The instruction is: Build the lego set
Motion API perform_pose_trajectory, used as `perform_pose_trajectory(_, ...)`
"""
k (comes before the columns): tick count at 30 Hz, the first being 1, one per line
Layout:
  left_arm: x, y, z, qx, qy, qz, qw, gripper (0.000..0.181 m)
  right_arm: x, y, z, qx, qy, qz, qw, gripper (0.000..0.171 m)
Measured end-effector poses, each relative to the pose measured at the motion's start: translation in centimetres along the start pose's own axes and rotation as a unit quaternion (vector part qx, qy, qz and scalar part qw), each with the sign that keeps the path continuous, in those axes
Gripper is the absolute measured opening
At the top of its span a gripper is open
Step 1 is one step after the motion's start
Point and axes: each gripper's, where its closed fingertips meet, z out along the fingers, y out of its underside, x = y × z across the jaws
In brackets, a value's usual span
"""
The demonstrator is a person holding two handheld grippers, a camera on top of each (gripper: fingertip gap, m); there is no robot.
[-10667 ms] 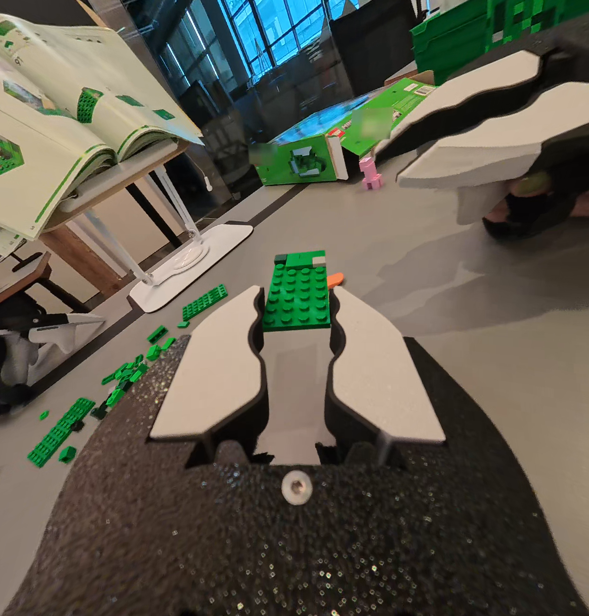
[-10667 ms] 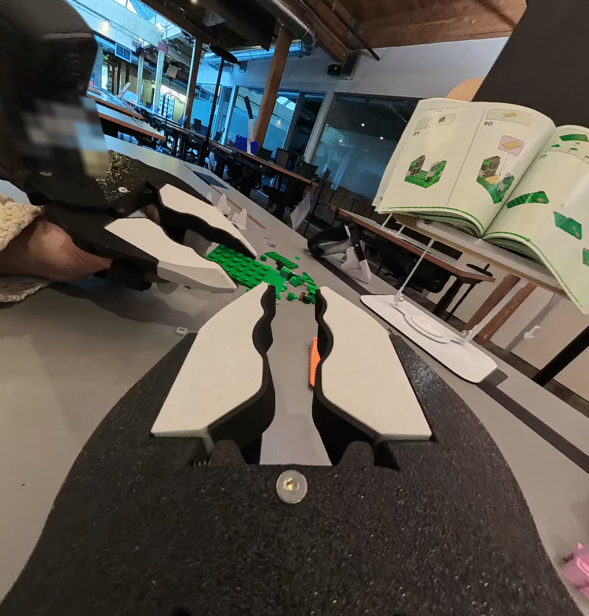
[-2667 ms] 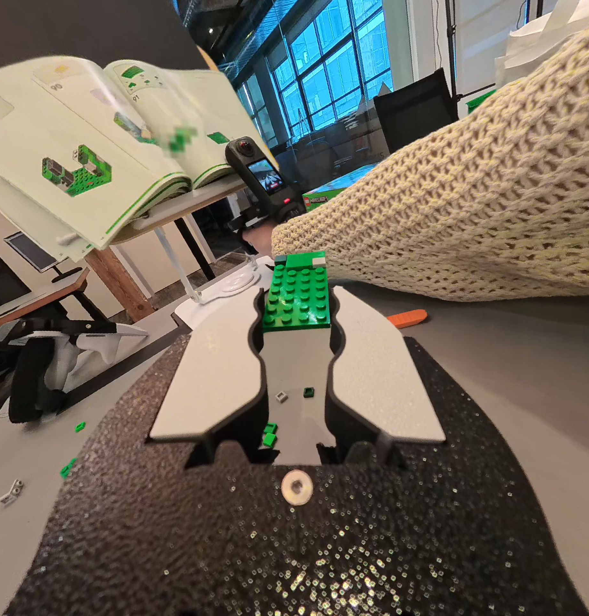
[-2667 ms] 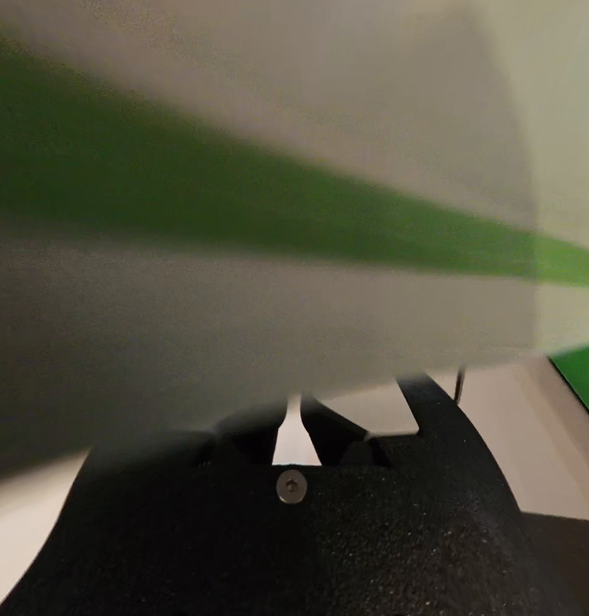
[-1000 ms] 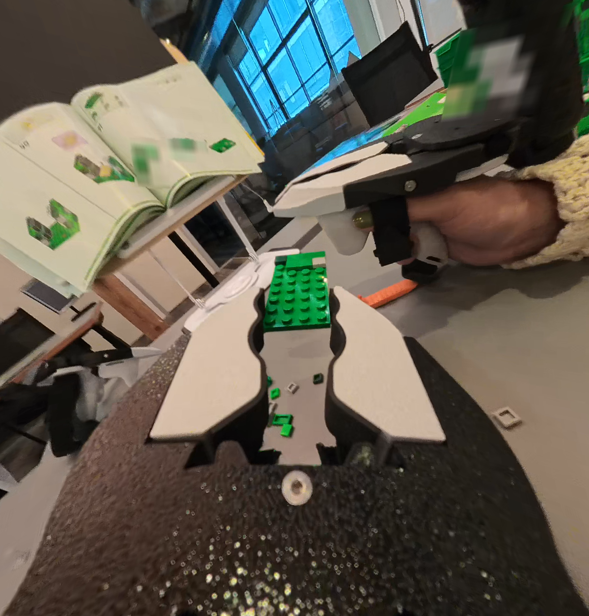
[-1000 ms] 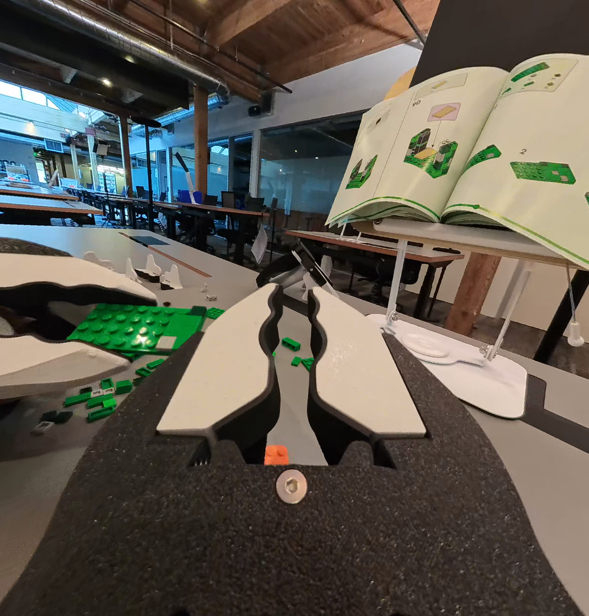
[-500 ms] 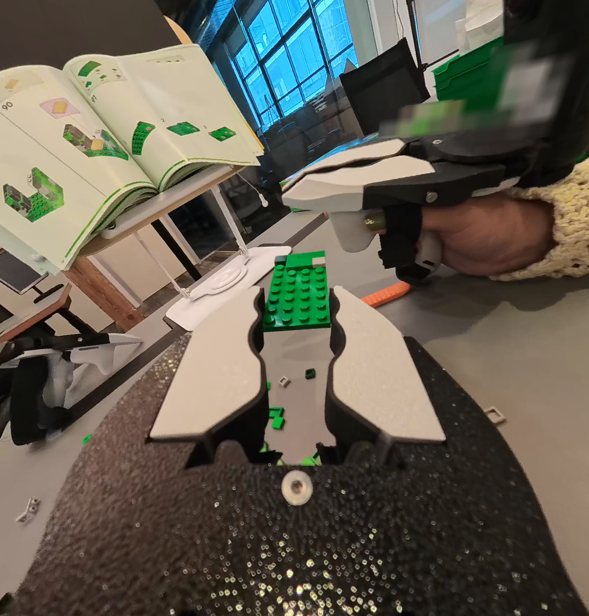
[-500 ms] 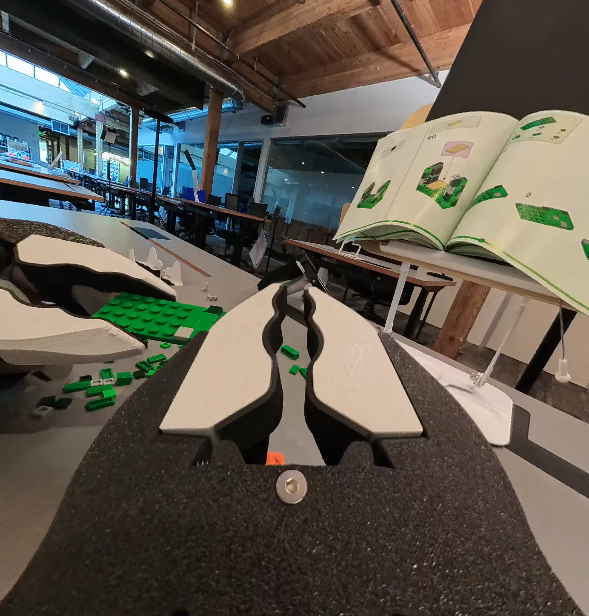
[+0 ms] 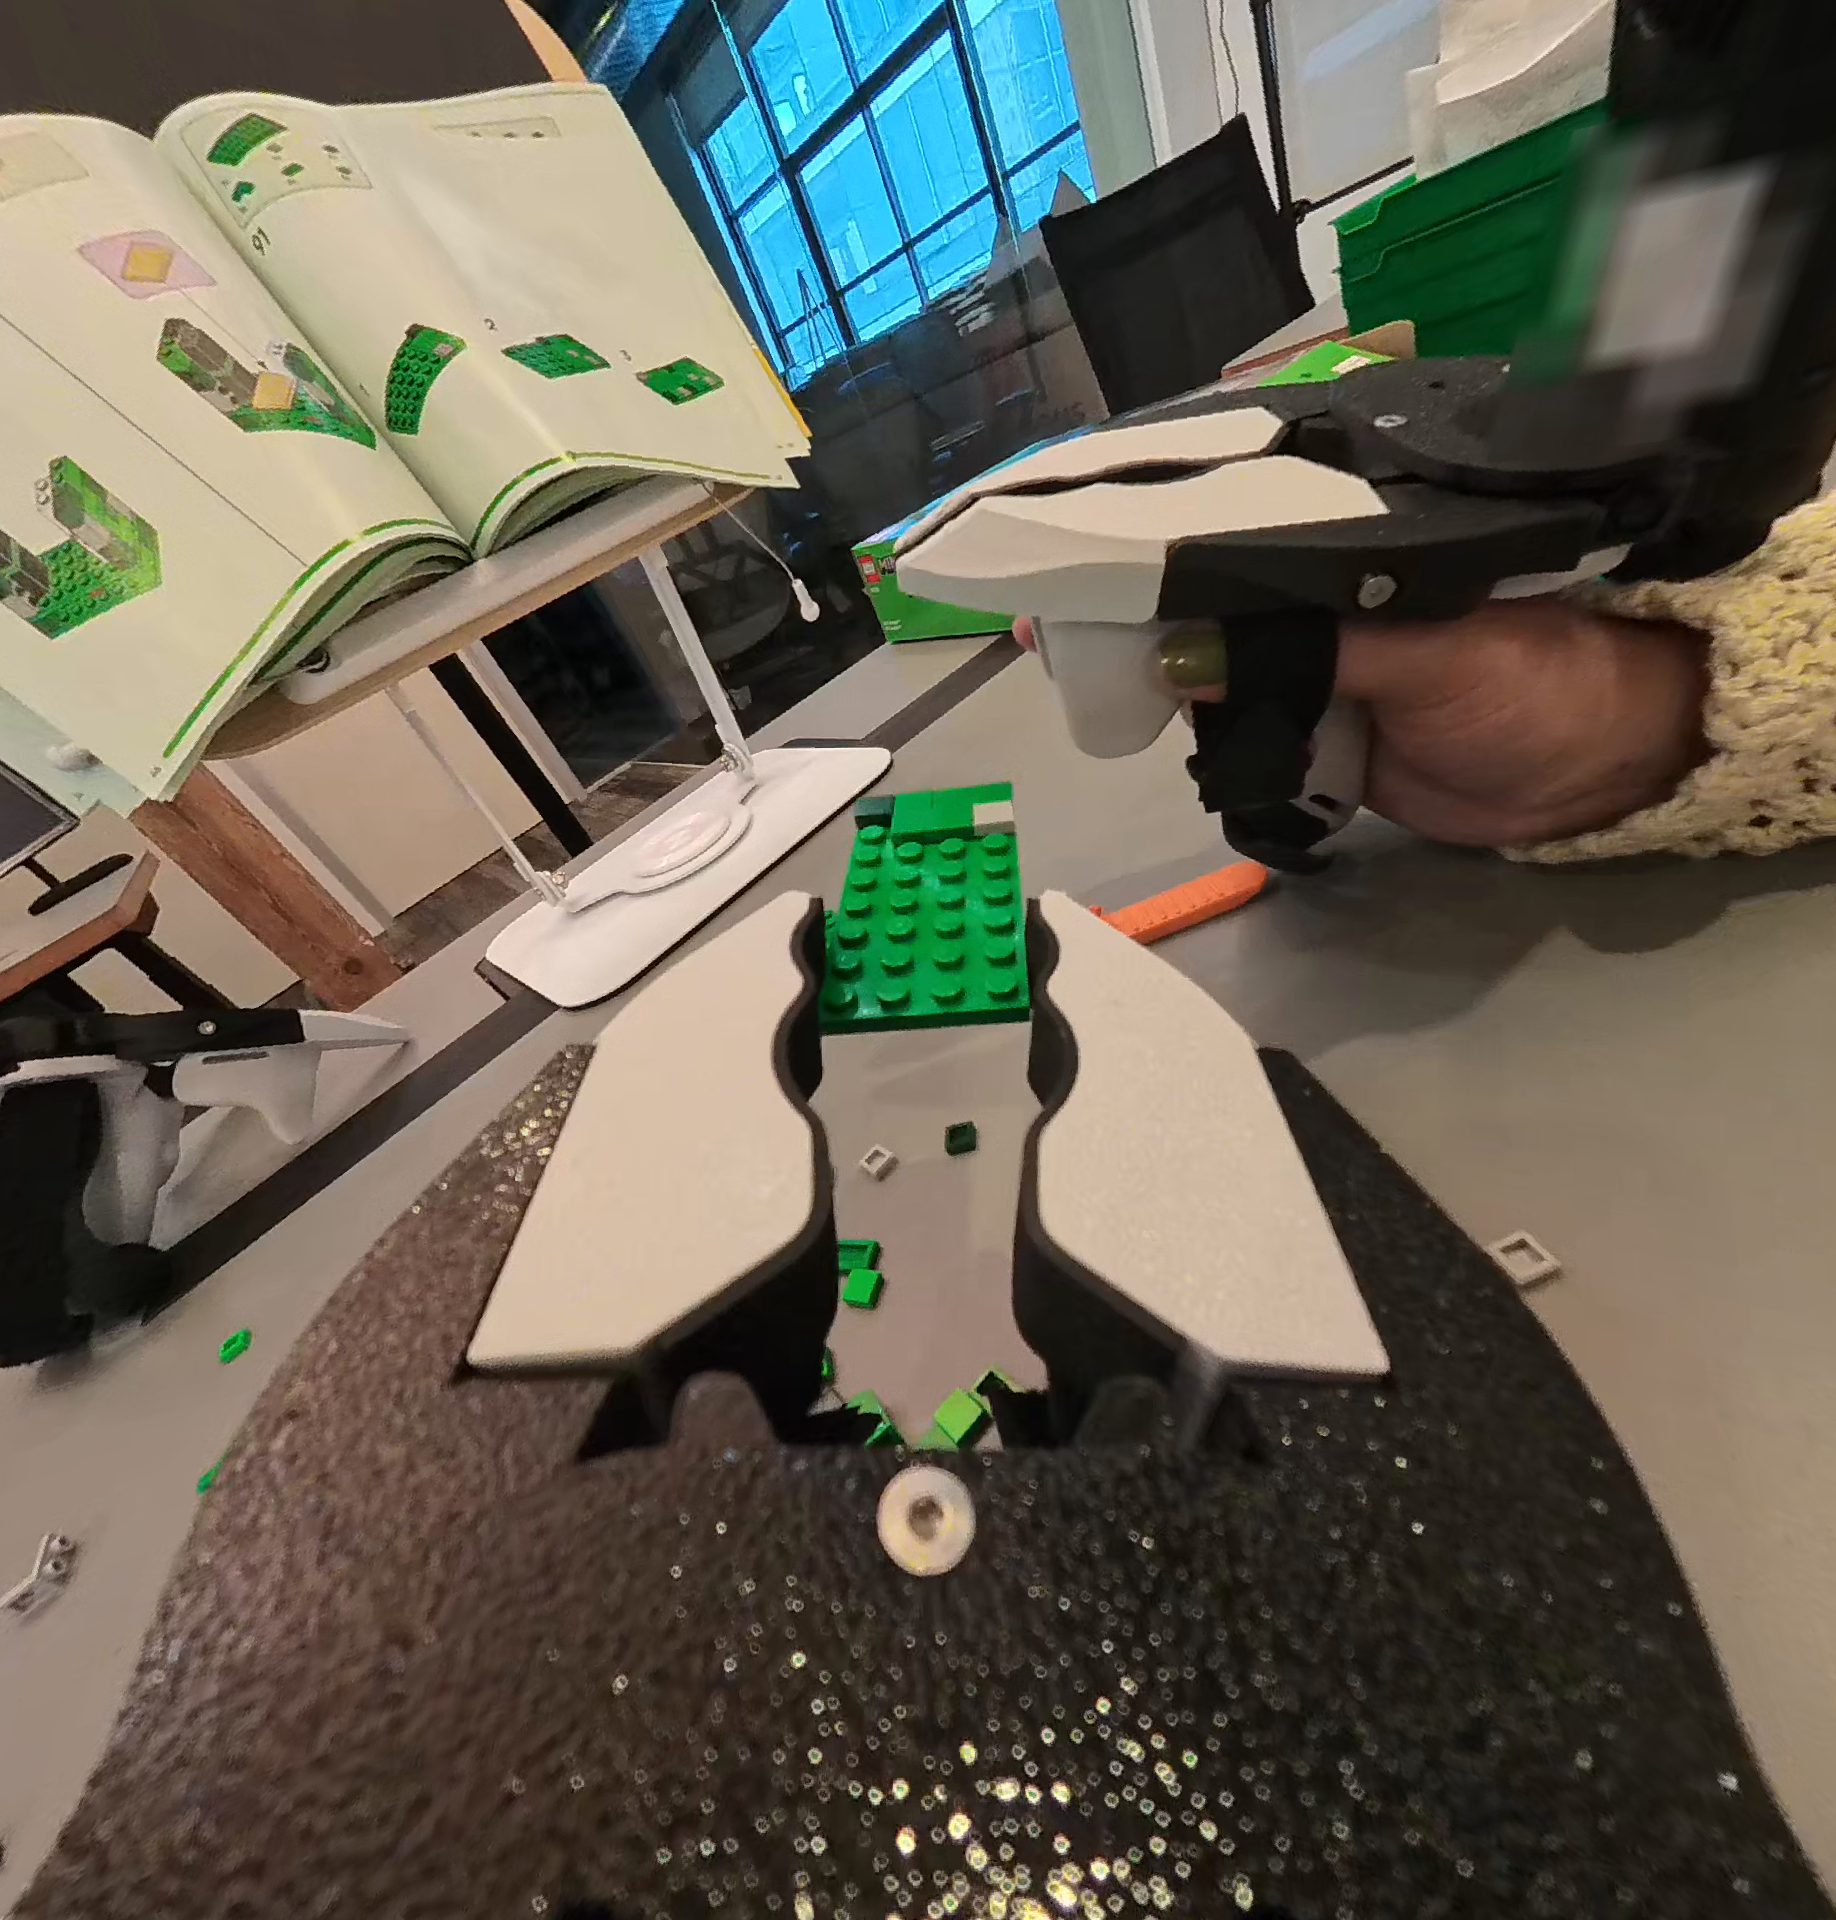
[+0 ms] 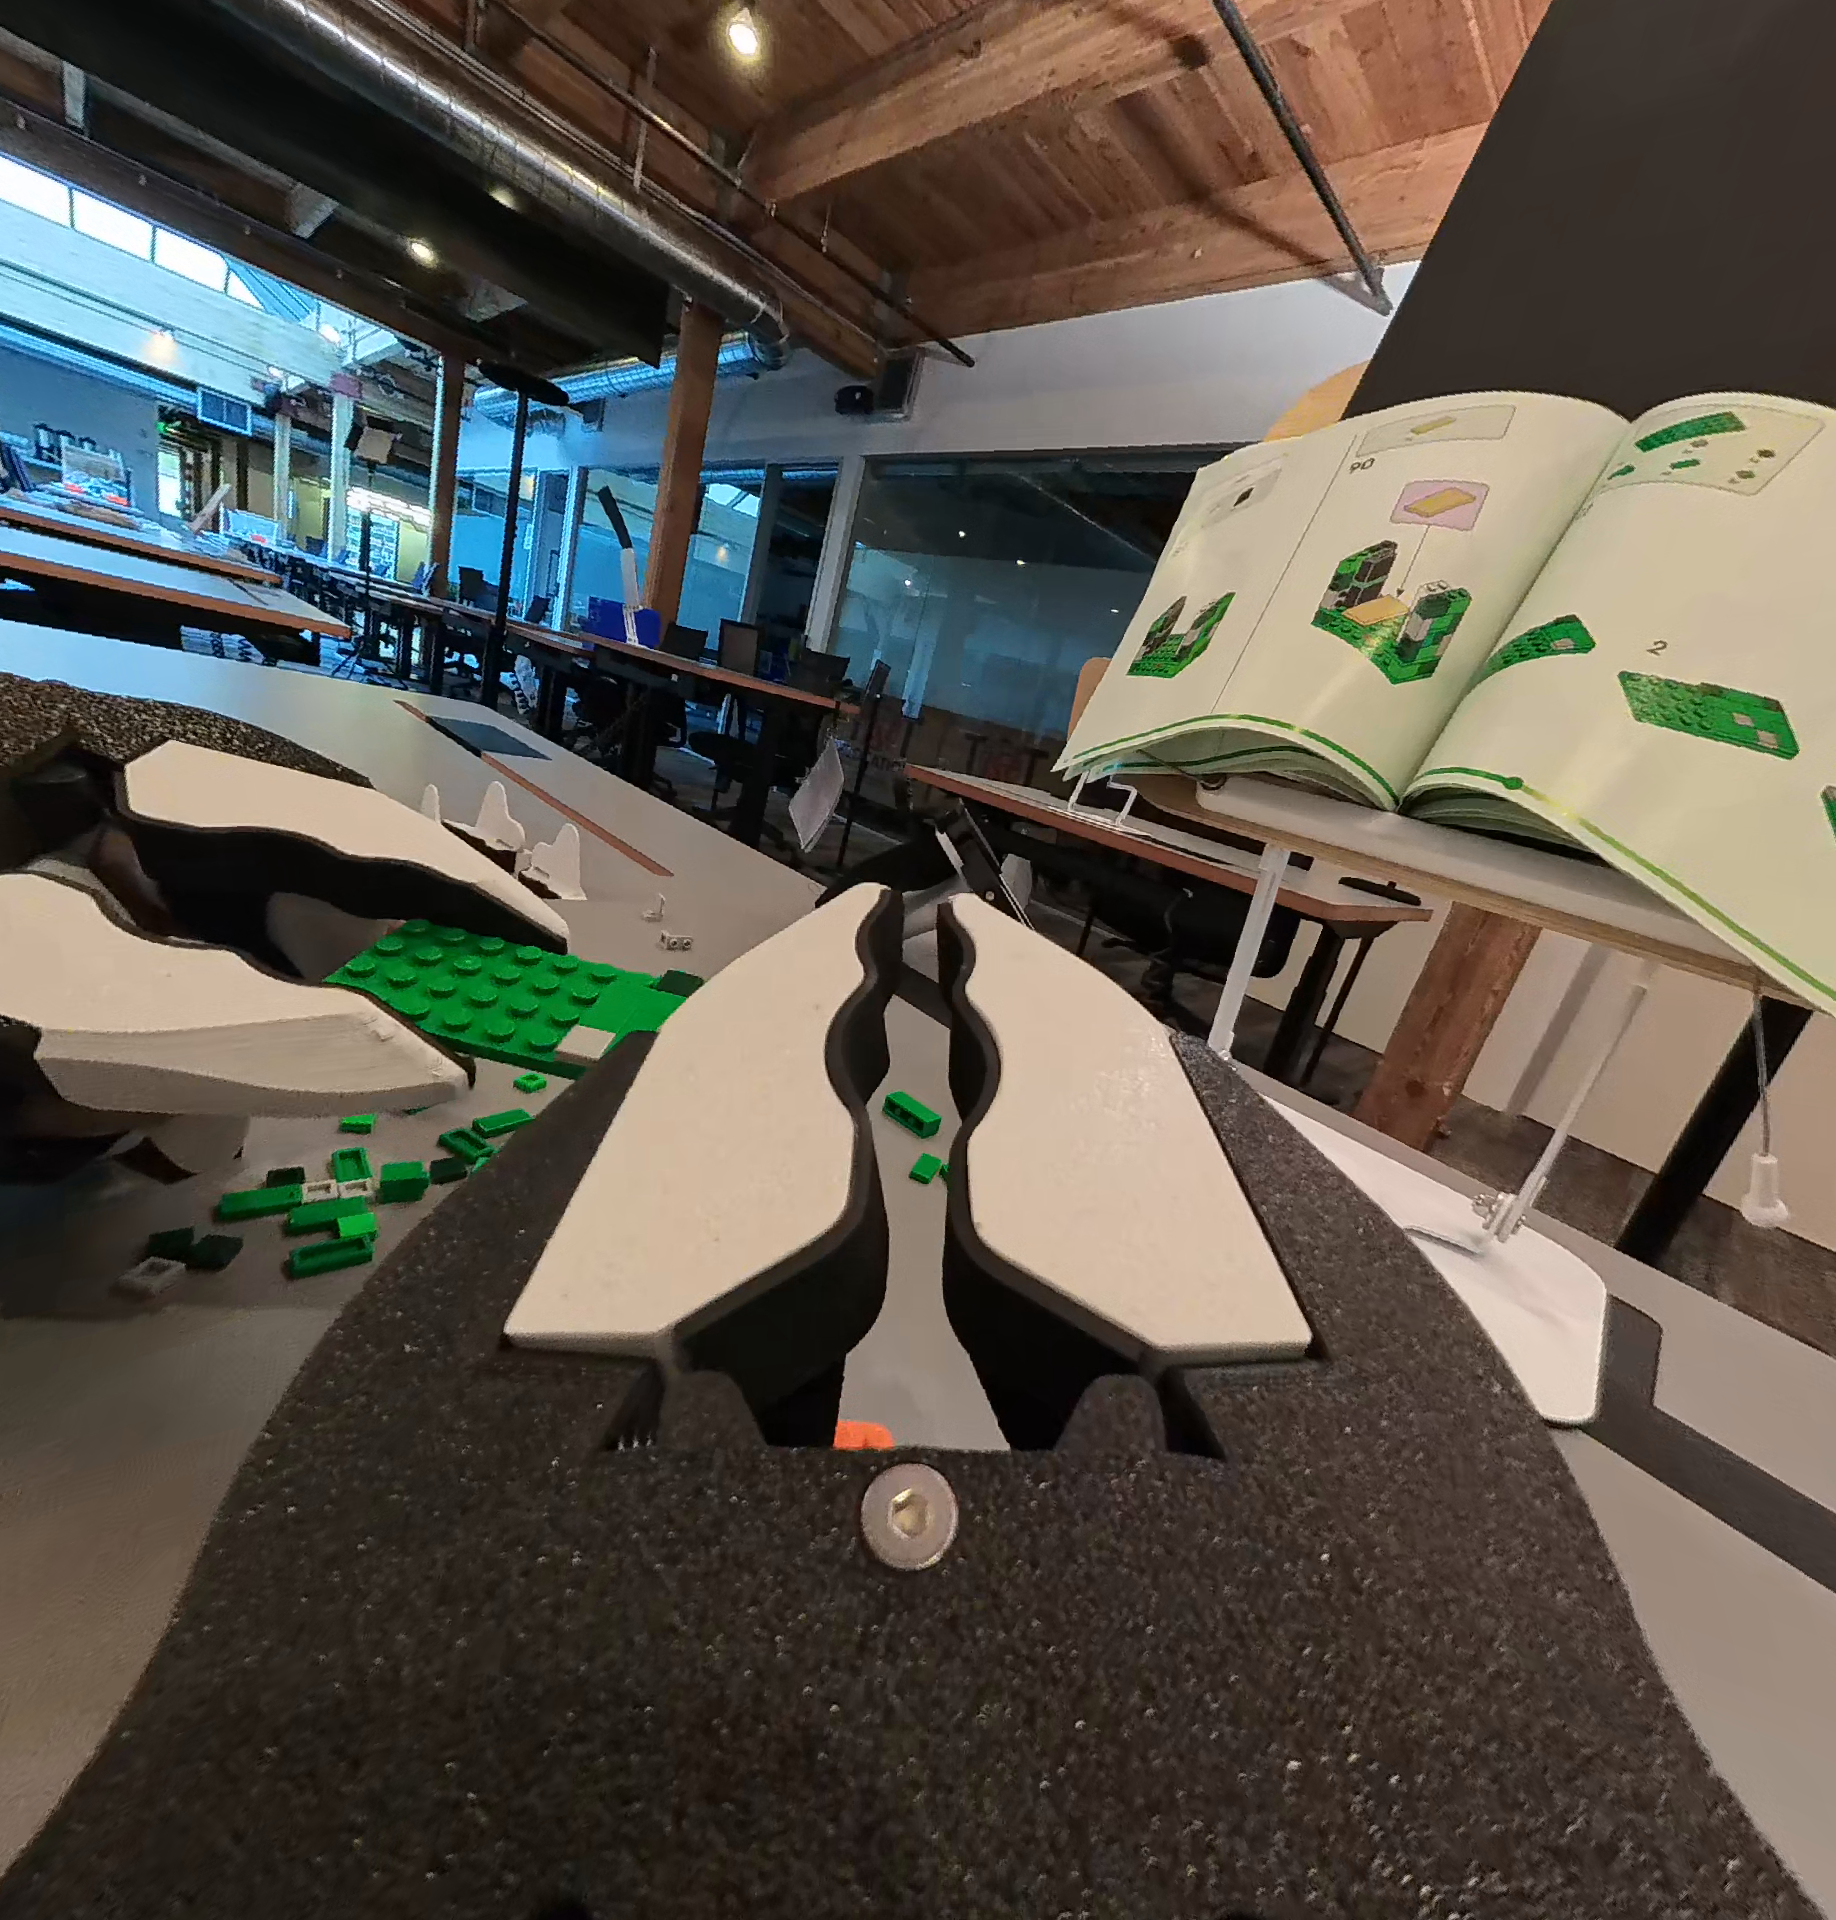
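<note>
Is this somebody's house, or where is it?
Probably a big shared office or workshop, not a house: rows of long desks, exposed ceiling pipes, tall factory-style windows.

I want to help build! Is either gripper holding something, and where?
The left gripper pinches the green plate by its two long edges near one end. The right gripper holds nothing.

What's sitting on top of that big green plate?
At the far end of the green plate sit flat tiles: green ones and a white one. The rest shows bare studs. The left gripper grips its sides, hiding those edges.
</note>
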Motion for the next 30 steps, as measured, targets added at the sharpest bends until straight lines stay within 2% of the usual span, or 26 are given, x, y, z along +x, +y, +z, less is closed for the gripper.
perform_pose_trajectory(30,0.35,0.33,0.12,-0.005,0.011,0.001,1.000,0.036,-0.37,0.40,0.17,-0.008,-0.006,-0.009,1.000,0.003)
